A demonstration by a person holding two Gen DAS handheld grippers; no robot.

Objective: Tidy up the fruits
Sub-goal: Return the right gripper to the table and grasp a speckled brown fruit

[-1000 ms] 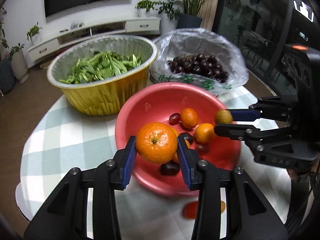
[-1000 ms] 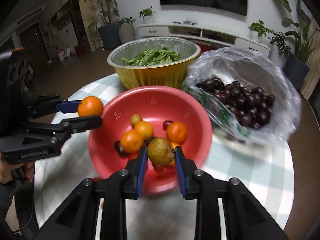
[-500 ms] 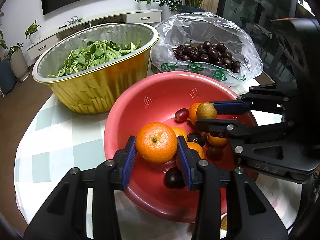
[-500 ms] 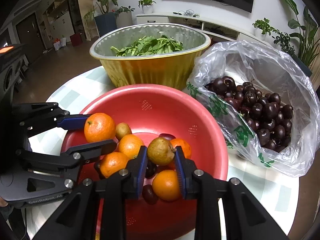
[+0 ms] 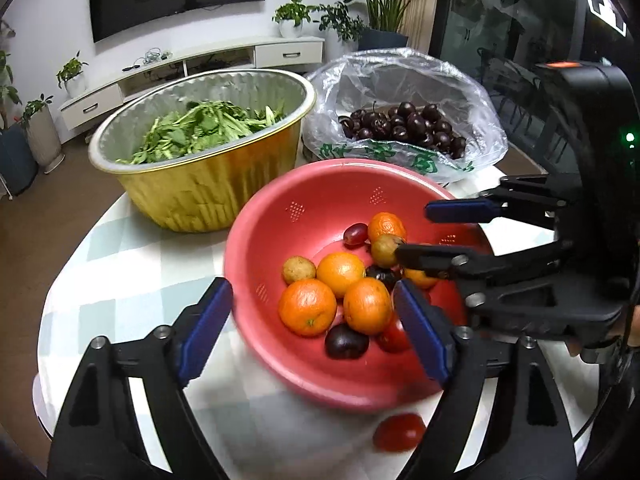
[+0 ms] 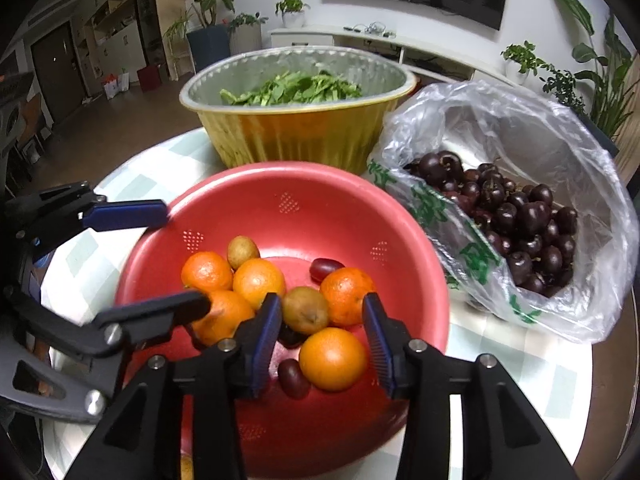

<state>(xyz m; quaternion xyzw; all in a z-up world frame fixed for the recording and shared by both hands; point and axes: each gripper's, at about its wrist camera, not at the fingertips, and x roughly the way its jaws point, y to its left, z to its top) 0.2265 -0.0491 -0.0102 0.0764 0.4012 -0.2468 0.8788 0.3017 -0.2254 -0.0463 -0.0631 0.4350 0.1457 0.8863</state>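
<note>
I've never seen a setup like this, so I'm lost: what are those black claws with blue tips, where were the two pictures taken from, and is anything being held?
No robot here: a person holds a hand-gripped tool in each hand, each with a camera looking along its jaws. One picture looks from the left gripper, the other from the right gripper; each also shows the other tool at the side. On the checked tablecloth stand a red colander of oranges and other small fruit, a foil bowl of green leaves, and a plastic bag of cherries. Both jaws are opening, pads clear of the fruit, so nothing is held.
</note>
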